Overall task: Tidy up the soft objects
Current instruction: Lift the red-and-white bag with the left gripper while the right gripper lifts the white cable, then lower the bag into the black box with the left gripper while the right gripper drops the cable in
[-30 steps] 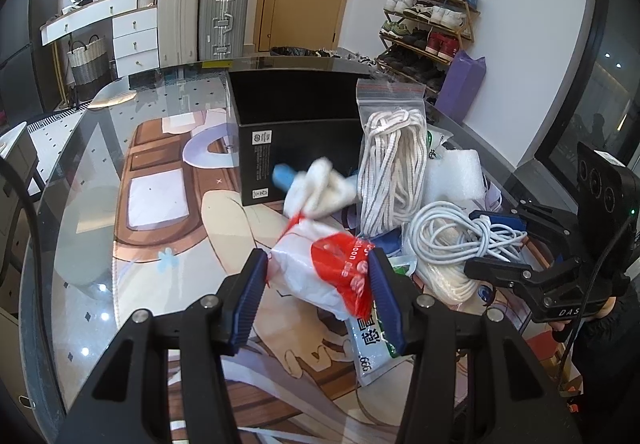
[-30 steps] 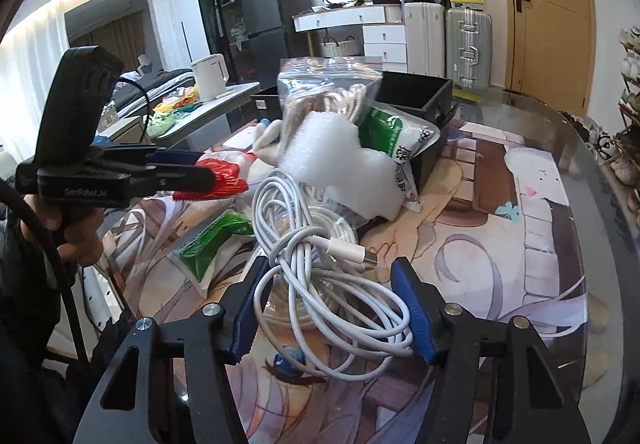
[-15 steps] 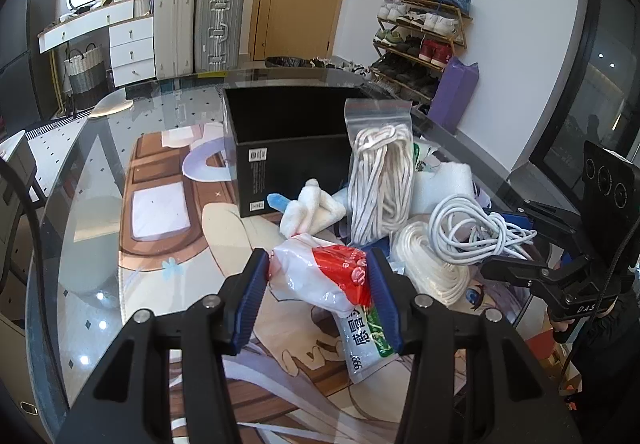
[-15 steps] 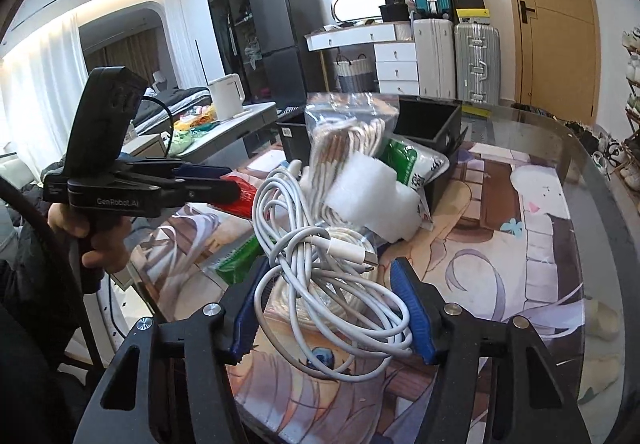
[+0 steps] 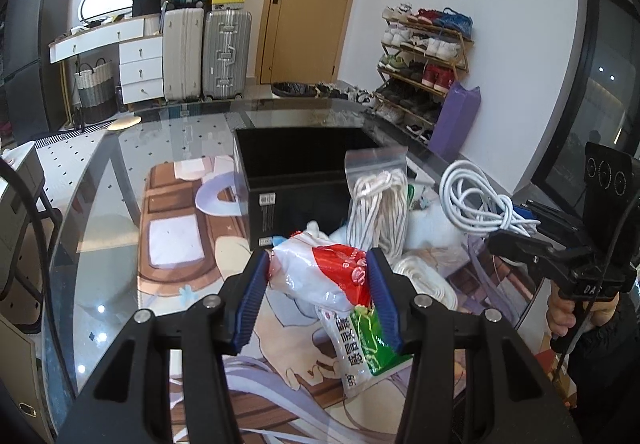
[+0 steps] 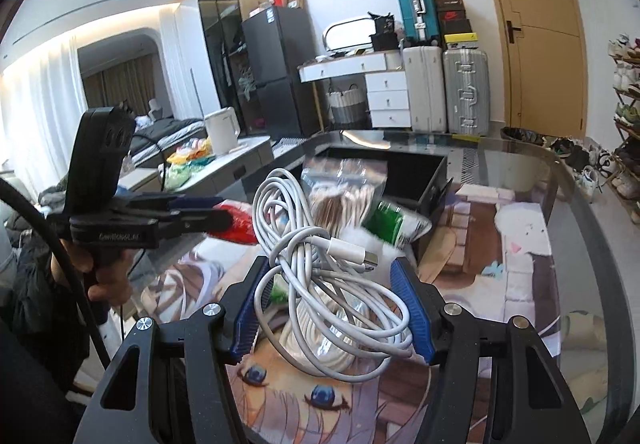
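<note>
Left jaws: my left gripper (image 5: 318, 294) was clamped on a white plastic bag with red print (image 5: 324, 276), both blue pads pressed into its sides.
Bag under left jaws: a white and green packet (image 5: 360, 344) lay on the desk just below and beyond the held bag, partly hidden by my right-hand pad.
Right jaws: my right gripper (image 6: 332, 308) gripped a coiled white charging cable (image 6: 320, 272); the bundle sat between the pads, with loops sticking up above them and its plug end (image 6: 352, 250) pointing toward the right pad.
Below right jaws: a coil of white cord (image 6: 320, 348) rested on the desk under the held cable.
Ahead of left jaws: a clear zip bag of white rope (image 5: 378, 204) stood upright, just past my fingertips and leaning against the black box (image 5: 296, 168).
Black box: it stood open-topped on the desk (image 5: 100, 212), beyond everything I held.
Other gripper as seen from the left: it was off to the right of my left jaws, with the cable raised clear of the pile.
Desk surface: glass over a printed cartoon mat (image 6: 500, 244), spreading beyond both jaws.
</note>
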Available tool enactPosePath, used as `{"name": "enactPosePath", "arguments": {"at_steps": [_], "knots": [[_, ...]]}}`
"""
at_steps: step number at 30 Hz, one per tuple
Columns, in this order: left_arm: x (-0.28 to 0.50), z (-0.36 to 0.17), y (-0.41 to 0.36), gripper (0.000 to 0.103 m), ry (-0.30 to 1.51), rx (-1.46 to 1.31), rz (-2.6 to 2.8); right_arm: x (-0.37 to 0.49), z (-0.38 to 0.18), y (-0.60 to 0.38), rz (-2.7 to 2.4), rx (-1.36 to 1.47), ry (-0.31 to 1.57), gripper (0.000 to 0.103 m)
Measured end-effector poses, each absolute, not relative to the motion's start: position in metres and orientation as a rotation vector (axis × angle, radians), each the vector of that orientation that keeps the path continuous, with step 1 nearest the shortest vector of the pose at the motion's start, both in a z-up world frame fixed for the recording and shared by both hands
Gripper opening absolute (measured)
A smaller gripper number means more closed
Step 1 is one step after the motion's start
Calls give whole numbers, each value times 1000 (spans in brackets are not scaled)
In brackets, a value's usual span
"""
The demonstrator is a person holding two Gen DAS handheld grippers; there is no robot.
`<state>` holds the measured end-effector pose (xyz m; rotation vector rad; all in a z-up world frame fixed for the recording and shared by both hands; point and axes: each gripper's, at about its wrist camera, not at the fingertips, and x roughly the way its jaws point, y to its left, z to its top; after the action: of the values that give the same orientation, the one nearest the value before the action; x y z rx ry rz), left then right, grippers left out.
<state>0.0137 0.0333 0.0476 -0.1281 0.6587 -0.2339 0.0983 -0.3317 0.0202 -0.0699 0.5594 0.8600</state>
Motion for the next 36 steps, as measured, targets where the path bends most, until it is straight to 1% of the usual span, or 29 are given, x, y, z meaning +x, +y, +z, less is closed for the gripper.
{"name": "enactPosePath", "arguments": {"at_steps": [9,19,36], "knots": [[24,67,43,49,589,-163,-196,118,46,-325,784,-63,552,62],[53,76,44,49,567,-157,-177,144,62,-311,731,-85,569,62],[108,72,38,49,610,-144,-163,203,62,-283,719,-121,637,62]]}}
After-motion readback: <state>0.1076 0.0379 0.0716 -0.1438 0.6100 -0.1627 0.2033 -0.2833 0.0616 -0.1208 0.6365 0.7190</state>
